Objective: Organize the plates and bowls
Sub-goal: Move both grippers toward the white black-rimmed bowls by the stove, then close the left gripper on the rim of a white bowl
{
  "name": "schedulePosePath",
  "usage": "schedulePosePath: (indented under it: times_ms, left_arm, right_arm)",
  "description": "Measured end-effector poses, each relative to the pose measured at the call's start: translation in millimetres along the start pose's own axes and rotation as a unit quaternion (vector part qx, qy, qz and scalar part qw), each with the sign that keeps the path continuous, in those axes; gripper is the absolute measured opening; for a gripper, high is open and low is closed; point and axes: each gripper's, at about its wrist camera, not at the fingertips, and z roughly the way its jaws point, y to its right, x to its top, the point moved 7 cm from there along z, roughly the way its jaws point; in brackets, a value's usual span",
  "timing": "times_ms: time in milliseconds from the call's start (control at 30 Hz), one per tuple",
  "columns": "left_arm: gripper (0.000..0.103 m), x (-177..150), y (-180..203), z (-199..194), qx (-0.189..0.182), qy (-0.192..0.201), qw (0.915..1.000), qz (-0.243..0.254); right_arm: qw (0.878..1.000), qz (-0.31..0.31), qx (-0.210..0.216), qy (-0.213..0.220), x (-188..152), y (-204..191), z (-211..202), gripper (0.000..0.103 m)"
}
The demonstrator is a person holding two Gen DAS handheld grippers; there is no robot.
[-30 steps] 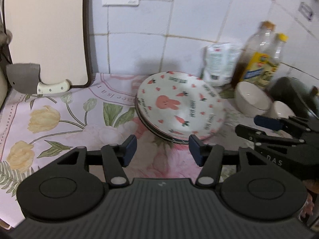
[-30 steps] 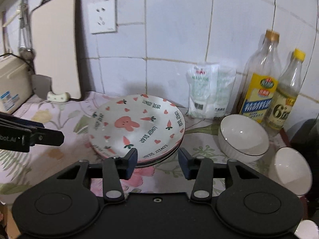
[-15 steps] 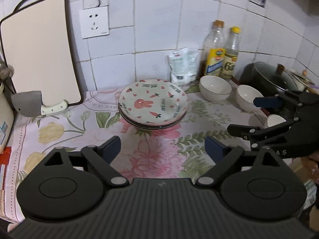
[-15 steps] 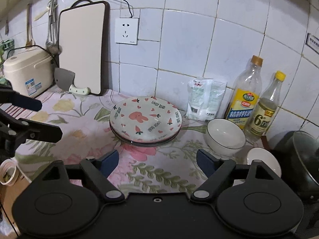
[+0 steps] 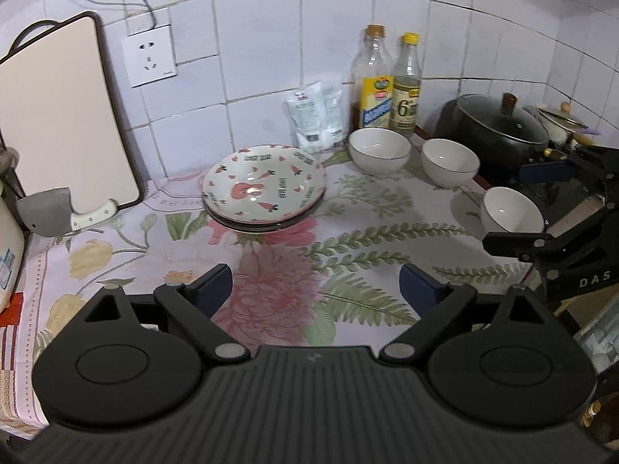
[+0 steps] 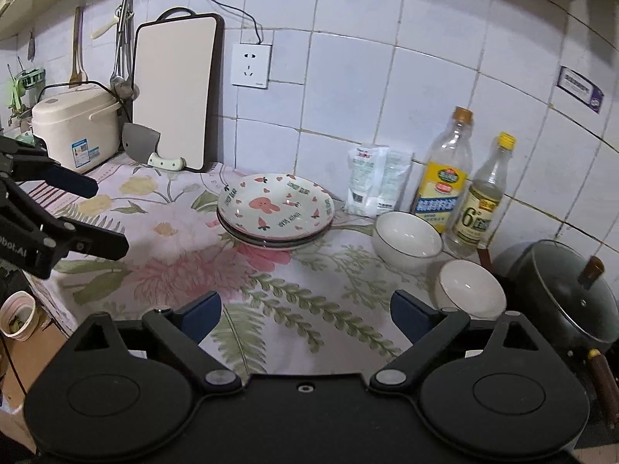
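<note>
Left hand-held gripper hangs over the flowered table, its jaws just swung wide, nothing between them. Beyond it sits the plate stack, rabbit plate on top, near the tiled wall. Rightward, three white bowls stand apart. Right hand-held gripper has just opened wide too, empty.

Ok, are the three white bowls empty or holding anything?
Empty. The bowl by the bottles, the middle bowl and the near bowl all show bare white insides.
</note>
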Motion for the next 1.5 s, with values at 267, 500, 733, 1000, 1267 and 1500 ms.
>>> schedulePosePath:
  times_ms: [267, 500, 733, 1000, 1267, 1500]
  left_arm:
    - [0.094, 1, 45, 15, -0.034, -0.011, 0.9990, 0.027]
    - [0.094, 5, 83, 49, -0.081, -0.027, 0.9961, 0.025]
    - [0.094, 11, 115, 89, -0.106, -0.033, 0.9936, 0.020]
    - [0.092, 18, 155, 143, -0.136, -0.041, 0.9898, 0.003]
    - [0.090, 23, 190, 196, -0.160, -0.045, 0.9857, -0.027]
    - [0.074, 26, 210, 224, -0.167, -0.043, 0.9847, -0.027]
  right_arm:
    - [0.999, 0.019, -0.016, 0.020, -40, 39, -21, 0.097]
    - [0.998, 0.050, -0.028, 0.016, -77, 77, -18, 0.097]
    - [0.995, 0.072, -0.066, -0.001, -110, 115, -4, 0.097]
    - [0.992, 0.112, -0.053, -0.016, -142, 149, 19, 0.097]
    - [0.991, 0.128, -0.041, -0.004, -163, 165, 62, 0.097]
    - [0.993, 0.110, -0.031, 0.024, -168, 167, 81, 0.097]
